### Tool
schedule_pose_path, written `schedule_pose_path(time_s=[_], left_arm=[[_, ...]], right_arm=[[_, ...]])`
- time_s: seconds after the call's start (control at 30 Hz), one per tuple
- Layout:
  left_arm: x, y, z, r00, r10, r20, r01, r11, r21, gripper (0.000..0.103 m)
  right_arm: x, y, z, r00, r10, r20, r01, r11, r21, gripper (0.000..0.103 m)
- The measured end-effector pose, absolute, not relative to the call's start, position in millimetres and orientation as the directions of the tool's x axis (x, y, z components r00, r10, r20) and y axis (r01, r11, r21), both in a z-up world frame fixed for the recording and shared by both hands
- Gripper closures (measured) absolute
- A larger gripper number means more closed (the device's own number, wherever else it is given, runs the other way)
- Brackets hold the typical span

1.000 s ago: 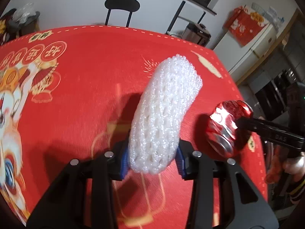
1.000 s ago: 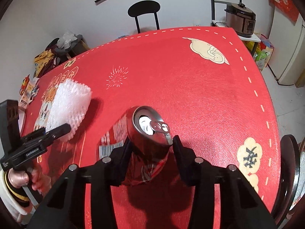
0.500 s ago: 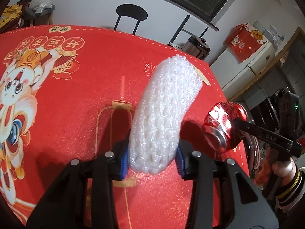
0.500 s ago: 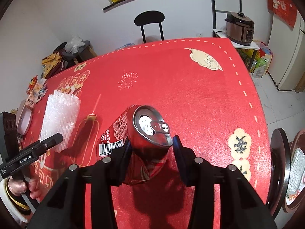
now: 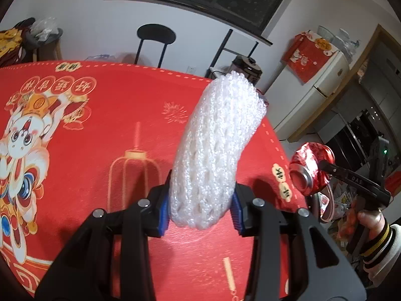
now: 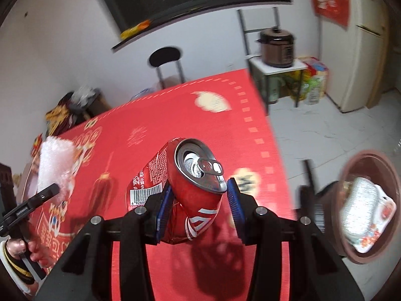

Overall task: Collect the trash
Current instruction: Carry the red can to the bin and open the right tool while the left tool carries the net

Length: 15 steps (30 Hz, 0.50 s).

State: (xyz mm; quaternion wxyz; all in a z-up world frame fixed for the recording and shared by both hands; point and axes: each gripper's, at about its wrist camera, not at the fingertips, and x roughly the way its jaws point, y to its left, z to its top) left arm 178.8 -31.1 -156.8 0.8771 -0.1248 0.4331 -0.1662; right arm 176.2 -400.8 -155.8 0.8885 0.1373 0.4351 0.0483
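Over the last second you've lifted both pieces clear of the red tablecloth (image 5: 100,130) and swung right: your left gripper (image 5: 199,212) is still clamped on the white foam net sleeve (image 5: 215,145), your right gripper (image 6: 198,208) on the crushed red cola can (image 6: 190,188). A brown bin (image 6: 391,175) holding trash now shows right of the table edge, so I'd judge pickup done, drop-off next.

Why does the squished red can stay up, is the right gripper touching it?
Touching. In the right wrist view, the right gripper pinches the crushed red can from both sides, above the red tablecloth.
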Motion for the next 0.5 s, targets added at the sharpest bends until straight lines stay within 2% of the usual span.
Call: schedule_pose_path(time_s=[0.5], left_arm=[[173.2, -100.0, -131.4, 0.56, -0.452, -0.695, 0.273, 0.892, -0.36, 0.062]], right_arm=[[111.5, -598.3, -163.9, 0.596, -0.108, -0.795, 0.393, 0.904, 0.172, 0.06]])
